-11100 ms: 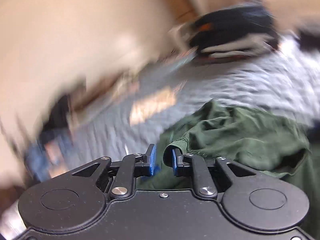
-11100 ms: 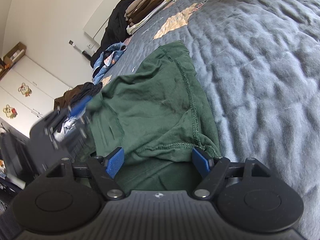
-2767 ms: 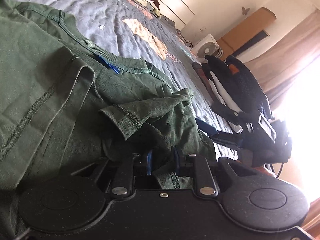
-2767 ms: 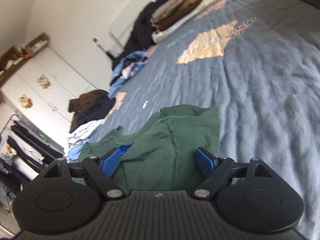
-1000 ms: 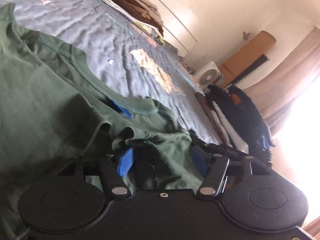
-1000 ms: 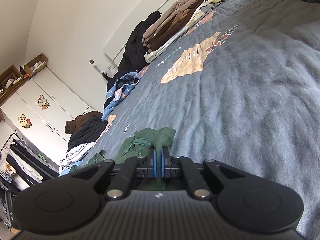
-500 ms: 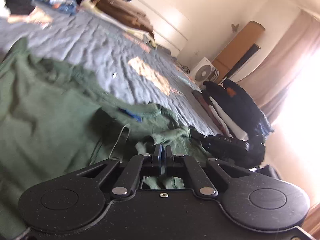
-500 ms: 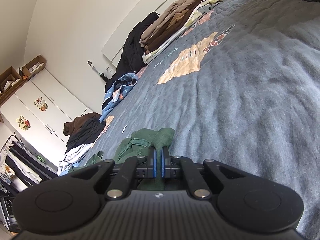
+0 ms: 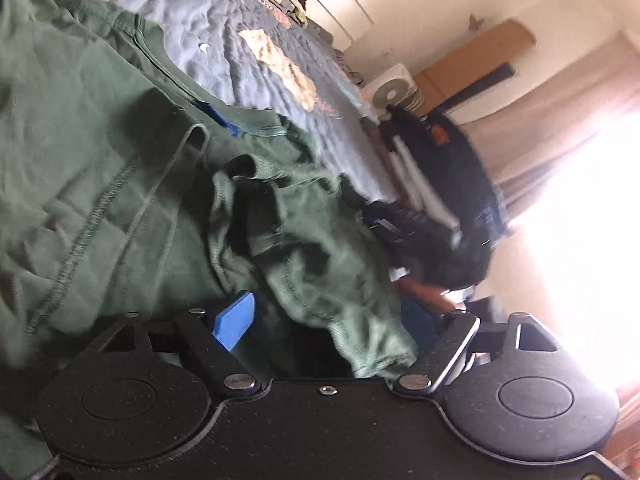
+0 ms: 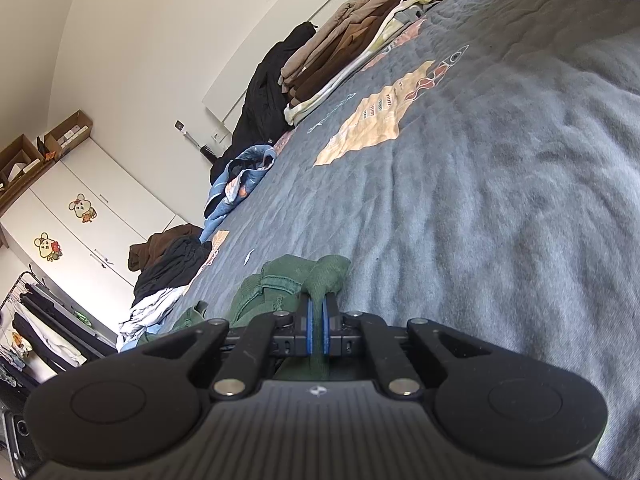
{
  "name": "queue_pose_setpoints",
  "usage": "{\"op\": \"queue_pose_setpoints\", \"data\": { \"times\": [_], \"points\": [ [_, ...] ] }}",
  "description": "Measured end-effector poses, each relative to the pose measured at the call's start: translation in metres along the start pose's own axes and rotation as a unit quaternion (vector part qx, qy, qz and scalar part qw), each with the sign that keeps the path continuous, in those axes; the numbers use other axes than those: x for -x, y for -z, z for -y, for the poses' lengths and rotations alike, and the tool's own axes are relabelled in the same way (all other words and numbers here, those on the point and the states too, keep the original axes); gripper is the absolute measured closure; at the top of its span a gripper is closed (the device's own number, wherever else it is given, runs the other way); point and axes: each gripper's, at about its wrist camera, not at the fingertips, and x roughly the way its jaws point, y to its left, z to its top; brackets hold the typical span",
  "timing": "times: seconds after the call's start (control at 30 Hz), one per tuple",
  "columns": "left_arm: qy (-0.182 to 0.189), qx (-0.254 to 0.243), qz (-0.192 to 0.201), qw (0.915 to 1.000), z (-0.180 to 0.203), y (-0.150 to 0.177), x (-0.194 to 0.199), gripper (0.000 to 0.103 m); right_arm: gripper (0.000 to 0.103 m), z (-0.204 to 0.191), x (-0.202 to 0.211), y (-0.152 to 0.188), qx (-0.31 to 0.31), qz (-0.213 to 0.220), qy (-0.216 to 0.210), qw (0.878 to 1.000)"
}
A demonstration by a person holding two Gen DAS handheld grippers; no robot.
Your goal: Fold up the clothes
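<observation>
A dark green T-shirt [image 9: 100, 152] lies rumpled on the grey-blue bedspread [image 9: 208, 12], collar and blue label toward the far side. My left gripper [image 9: 328, 320] hovers low over a bunched fold of it. Its jaws are opening, and the fold lies loose between them without being pressed. The left blue pad [image 9: 234, 320] shows; cloth covers the other. My right gripper [image 10: 316, 320] is shut on a pinched ridge of the same green shirt [image 10: 304, 276], just above the bedspread [image 10: 500, 200]. In the left wrist view it appears as the blurred dark right gripper [image 9: 404, 224] beyond the shirt.
A folded stack of brown and beige clothes [image 10: 360, 40], a black garment [image 10: 268, 96], a blue garment [image 10: 240, 180] and a brown-black heap [image 10: 172, 256] line the bed's far side. A black-and-white pile [image 9: 440, 168], a fan [image 9: 394, 88] and a bright curtained window stand beyond.
The left gripper's jaws, spread around the fold a second ago, shut half a second ago and now stand apart again; its view swung over the shirt. The right gripper kept still, shut on the cloth.
</observation>
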Motion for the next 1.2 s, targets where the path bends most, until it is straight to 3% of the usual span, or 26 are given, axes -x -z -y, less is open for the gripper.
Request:
{"op": "queue_pose_setpoints", "data": {
  "times": [0.13, 0.2, 0.37, 0.63, 0.9, 0.97, 1.0, 1.03, 1.2],
  "points": [
    [0.027, -0.013, -0.034, 0.999, 0.008, 0.009, -0.006, 0.036, 0.098, 0.0, 0.0, 0.0, -0.001, 0.0, 0.0, 1.0],
    [0.023, -0.025, -0.05, 0.9982, 0.012, 0.016, -0.013, 0.036, 0.098, -0.001, 0.0, 0.001, -0.001, 0.0, 0.0, 1.0],
    [0.026, -0.009, -0.058, 0.9979, 0.009, 0.018, -0.023, 0.036, 0.098, -0.002, -0.001, 0.001, 0.0, -0.001, 0.001, 1.0],
    [0.045, 0.024, -0.067, 0.9965, 0.0, 0.025, -0.009, 0.036, 0.098, -0.001, -0.001, 0.001, 0.0, -0.002, 0.001, 1.0],
    [0.057, 0.021, -0.075, 0.9953, 0.01, 0.013, -0.045, 0.037, 0.098, -0.002, -0.002, 0.002, 0.001, -0.004, 0.002, 1.0],
    [0.04, -0.001, -0.075, 0.9964, 0.018, 0.013, -0.052, 0.048, 0.098, -0.002, -0.001, 0.002, 0.002, -0.004, 0.003, 1.0],
    [0.037, -0.005, -0.078, 0.9962, 0.019, 0.015, -0.054, 0.076, 0.098, -0.002, -0.001, 0.002, 0.002, -0.004, 0.003, 1.0],
    [0.035, -0.008, -0.081, 0.996, 0.02, 0.017, -0.055, 0.098, 0.098, -0.002, -0.001, 0.002, 0.002, -0.004, 0.003, 1.0],
    [0.06, -0.029, -0.048, 0.9967, 0.024, 0.041, -0.027, 0.098, 0.098, -0.002, -0.003, 0.002, 0.006, -0.005, 0.007, 1.0]
  ]
}}
